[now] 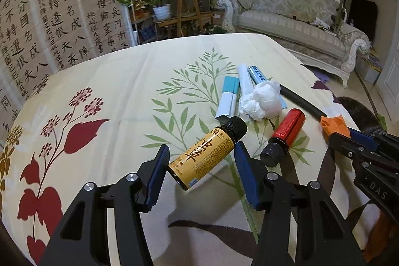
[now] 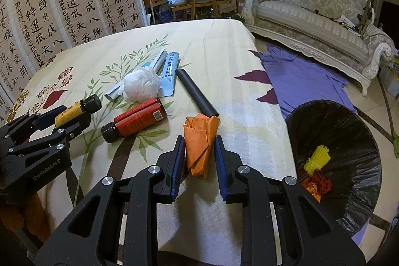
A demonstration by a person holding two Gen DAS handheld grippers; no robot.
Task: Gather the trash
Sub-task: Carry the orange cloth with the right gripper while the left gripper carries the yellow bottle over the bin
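Observation:
A yellow-labelled brown bottle (image 1: 207, 153) lies on the floral tablecloth between the open fingers of my left gripper (image 1: 200, 161); the pads stand beside it with small gaps. It also shows in the right wrist view (image 2: 74, 110). My right gripper (image 2: 199, 153) has its pads on both sides of a crumpled orange paper (image 2: 199, 143) and looks closed on it. A red bottle (image 2: 139, 117) lies between the two. A white tissue wad (image 2: 141, 87), flat blue-white packets (image 1: 228, 99) and a black tube (image 2: 195, 92) lie farther back.
A bin with a black liner (image 2: 349, 131) stands on the floor right of the table, with yellow and red scraps inside. A purple cloth (image 2: 306, 81) lies on the floor. A sofa (image 2: 311, 14), plant stands and a calligraphy screen are behind.

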